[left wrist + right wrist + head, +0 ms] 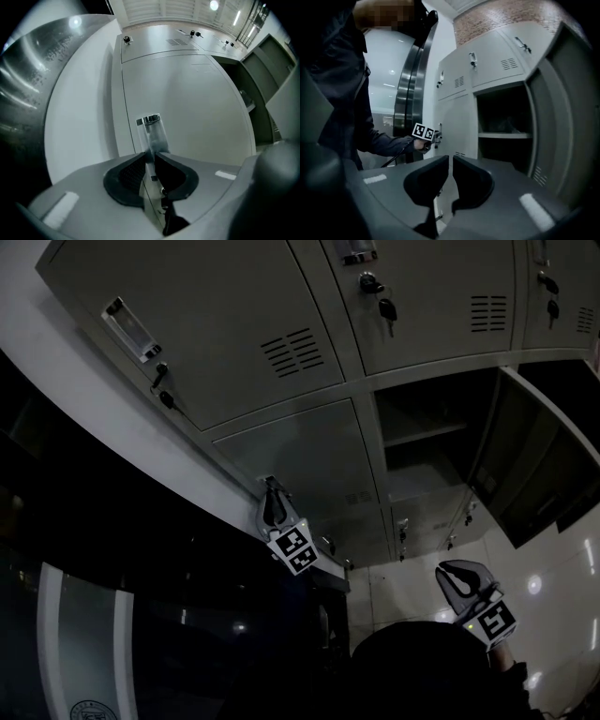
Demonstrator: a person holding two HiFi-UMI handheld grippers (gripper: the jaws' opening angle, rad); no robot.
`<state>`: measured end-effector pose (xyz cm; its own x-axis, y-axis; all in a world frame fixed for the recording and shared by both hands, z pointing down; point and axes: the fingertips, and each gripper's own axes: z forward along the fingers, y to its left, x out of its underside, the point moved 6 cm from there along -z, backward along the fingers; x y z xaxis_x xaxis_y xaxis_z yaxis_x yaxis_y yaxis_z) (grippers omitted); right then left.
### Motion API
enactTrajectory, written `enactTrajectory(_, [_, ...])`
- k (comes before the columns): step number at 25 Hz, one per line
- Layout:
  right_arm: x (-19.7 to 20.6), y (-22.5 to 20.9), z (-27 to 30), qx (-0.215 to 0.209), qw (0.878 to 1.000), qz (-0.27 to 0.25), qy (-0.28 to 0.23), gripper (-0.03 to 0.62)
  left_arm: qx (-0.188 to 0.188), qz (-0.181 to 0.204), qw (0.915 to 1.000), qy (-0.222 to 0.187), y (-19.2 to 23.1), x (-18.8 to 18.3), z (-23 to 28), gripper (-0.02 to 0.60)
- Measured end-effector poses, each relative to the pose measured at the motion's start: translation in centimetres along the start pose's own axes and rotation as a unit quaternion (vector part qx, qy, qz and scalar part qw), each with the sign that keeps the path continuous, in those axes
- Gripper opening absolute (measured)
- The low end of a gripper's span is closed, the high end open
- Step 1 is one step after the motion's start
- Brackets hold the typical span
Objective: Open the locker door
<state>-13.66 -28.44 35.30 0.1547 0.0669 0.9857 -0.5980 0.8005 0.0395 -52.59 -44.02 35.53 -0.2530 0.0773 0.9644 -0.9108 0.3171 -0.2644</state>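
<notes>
Grey lockers (281, 334) fill my head view, rising over a glossy pale floor (562, 615) at the lower right. One open locker (431, 427) on the right shows a dark inside with a shelf (424, 434), and its own door (525, 465) is swung out toward me.

Left of it is the locker door (309, 465) I'm after, which looks flush with its frame. My left gripper (274, 507) is up against that door's left edge. In the left gripper view the door (187, 108) stretches away on the far side of the jaws, and the left gripper (151, 157) is drawn in narrow on the lower end of the chrome handle (151, 126), one jaw on each side.

My right gripper (464, 579) hangs low and to the right, well apart from the door. In its own view the right gripper (450, 161) has only a slit between the jaws and holds nothing.

Keys (387, 310) hang in the upper locks.
</notes>
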Motion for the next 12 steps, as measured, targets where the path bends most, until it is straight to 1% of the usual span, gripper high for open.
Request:
enactTrajectory(3, [-1.5,2.7,2.7,-0.037,0.999,-0.037,0.002,0.014,-0.011,0.006,0.9999,0.001,-0.1,0.1,-0.1,0.080])
enactTrajectory(6, [-2.3,4.4,3.3,-0.048,0.997,-0.060,0.001,0.014,-0.008,-0.008,0.9999,-0.001,0.0,0.0,-0.3,0.069])
enactTrajectory(8, [-2.5,4.6,2.8,-0.047,0.997,-0.058,-0.019,0.014,-0.002,-0.019,0.9998,-0.002,0.1,-0.1,-0.7,0.060])
enactTrajectory(12, [-2.6,3.8,0.8,-0.023,0.997,-0.027,-0.068,0.012,0.006,-0.058,0.9983,0.001,0.2,-0.8,-3.1,0.055])
